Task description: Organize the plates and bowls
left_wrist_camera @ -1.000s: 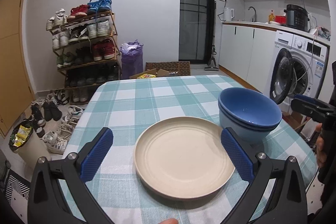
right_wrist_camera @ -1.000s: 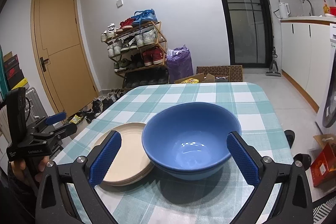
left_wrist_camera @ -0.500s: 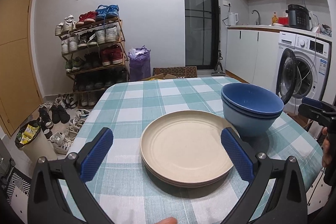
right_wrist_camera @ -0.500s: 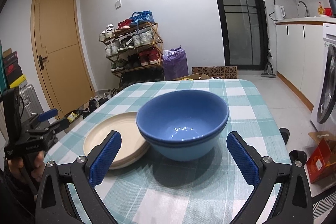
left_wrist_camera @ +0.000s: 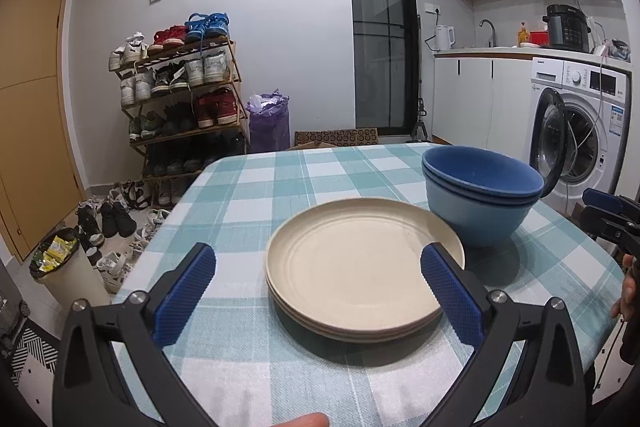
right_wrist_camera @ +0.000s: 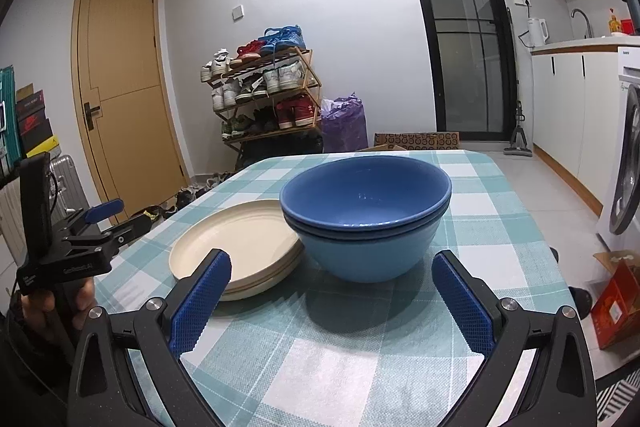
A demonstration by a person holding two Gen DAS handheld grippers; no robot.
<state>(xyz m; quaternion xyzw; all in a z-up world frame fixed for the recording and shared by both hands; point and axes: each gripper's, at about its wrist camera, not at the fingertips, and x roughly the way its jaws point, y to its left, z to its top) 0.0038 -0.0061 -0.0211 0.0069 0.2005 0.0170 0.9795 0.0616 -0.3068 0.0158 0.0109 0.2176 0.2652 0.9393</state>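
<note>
Left wrist view first: the left tongs (left_wrist_camera: pixel 318 287) hang low over the near edge of the surface (left_wrist_camera: pixel 256 195), blue pads spread wide apart with nothing between them, facing the stack of cream plates (left_wrist_camera: pixel 360 267) that rests on the teal checked cloth. Just to the right of the plates sit two nested blue bowls (left_wrist_camera: pixel 480 195), the darker one inside the paler one, close enough that the plate rim seems to meet the bowl's base. Further right, at the surface's edge, the right tongs (right_wrist_camera: pixel 330 293) are likewise held wide apart and empty, aimed at the bowls from the near side. Behind it all stand a shoe rack (left_wrist_camera: pixel 180 99) and, far right, a washing machine (left_wrist_camera: pixel 576 131).
</note>
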